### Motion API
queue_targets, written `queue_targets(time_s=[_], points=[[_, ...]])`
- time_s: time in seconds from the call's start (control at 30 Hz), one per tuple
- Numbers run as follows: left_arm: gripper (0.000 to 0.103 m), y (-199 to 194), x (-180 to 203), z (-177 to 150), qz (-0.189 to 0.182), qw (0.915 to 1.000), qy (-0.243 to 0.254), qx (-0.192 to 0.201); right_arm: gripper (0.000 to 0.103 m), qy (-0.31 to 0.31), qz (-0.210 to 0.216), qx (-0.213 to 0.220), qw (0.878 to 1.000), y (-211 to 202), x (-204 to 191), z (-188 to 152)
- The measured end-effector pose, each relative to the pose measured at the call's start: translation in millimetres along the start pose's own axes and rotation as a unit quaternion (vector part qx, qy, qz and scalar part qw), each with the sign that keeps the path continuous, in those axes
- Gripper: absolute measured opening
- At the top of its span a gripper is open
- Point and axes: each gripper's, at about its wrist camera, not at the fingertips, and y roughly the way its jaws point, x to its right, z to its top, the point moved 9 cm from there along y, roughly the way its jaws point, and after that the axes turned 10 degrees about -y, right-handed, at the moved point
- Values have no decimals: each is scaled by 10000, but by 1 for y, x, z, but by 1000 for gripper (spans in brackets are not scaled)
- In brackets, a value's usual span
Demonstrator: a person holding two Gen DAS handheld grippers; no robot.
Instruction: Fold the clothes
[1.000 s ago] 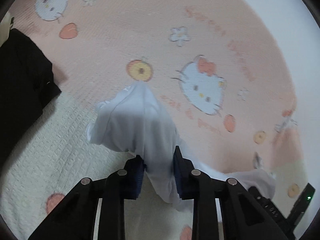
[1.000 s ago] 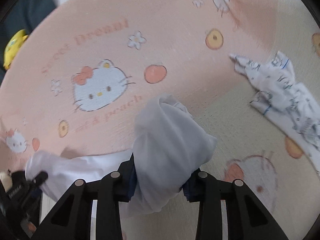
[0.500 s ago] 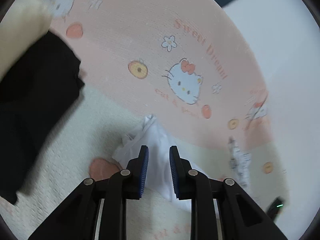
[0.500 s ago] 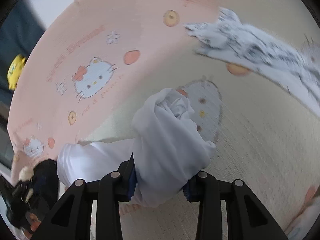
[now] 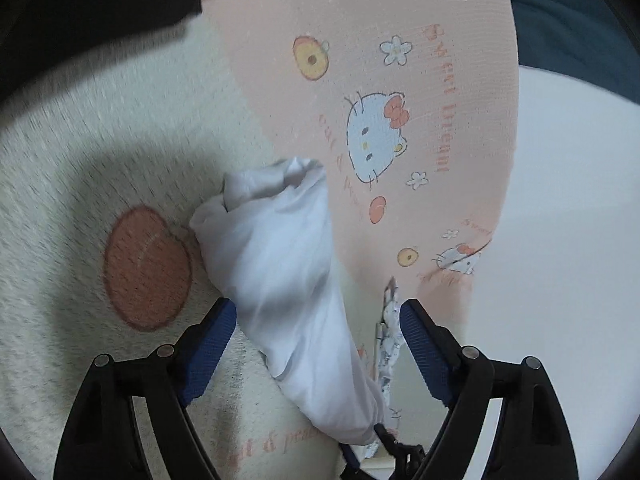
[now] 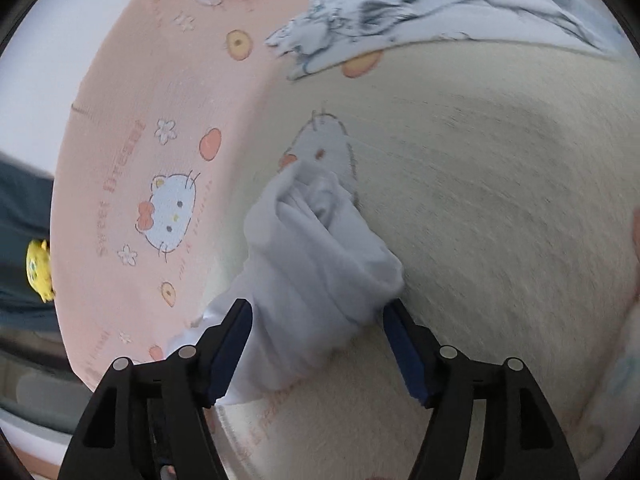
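Left wrist view: the white garment (image 5: 280,264) is seen bunched into a soft roll on the blanket (image 5: 72,184), lying where the cream middle meets the pink border. The left gripper (image 5: 316,336) is opening, its jaws spread wide; the cloth runs between them, and no pad appears pressed on it (the left pad looks just beside the fabric).

In the right wrist view the same holds: the right gripper (image 6: 320,336) is opening, jaws wide, with the garment's other end (image 6: 316,272) heaped between the pads and released.

The cloth is judged light, limp and thin; it will sag and crumple, not hold a shape. A hem or corner should be taken, not the bunched middle. A patterned garment (image 6: 400,12) is seen toward the blanket's far edge, well apart.
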Motion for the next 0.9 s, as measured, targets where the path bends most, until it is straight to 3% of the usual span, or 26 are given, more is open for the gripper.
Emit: queue_targets(time_s=[0.13, 0.23, 0.3, 0.47, 0.63, 0.83, 0.87, 0.9], points=[[84, 14, -6, 0, 235, 9996, -66, -105, 73, -17, -52, -110, 9999, -1, -4, -4], [84, 21, -1, -8, 503, 9980, 301, -218, 75, -17, -23, -37, 10000, -2, -5, -5], [84, 27, -1, -11, 662, 9964, 444, -298, 80, -25, 14, -8, 10000, -1, -6, -2], [84, 38, 6, -5, 656, 9966, 442, -216, 96, -66, 186, 108, 9997, 3, -14, 2], [84, 49, 9, 1, 711, 9960, 525, -137, 96, -88, 500, 161, 9986, 10, -24, 12], [84, 61, 13, 5, 840, 9946, 613, 17, 93, -292, 254, 180, 9991, 20, -31, 24], [84, 62, 14, 6, 888, 9939, 649, 71, 88, -438, 95, 139, 9989, 23, -32, 26], [83, 64, 14, 5, 953, 9929, 702, 128, 76, -646, -145, 112, 9977, 24, -33, 27]])
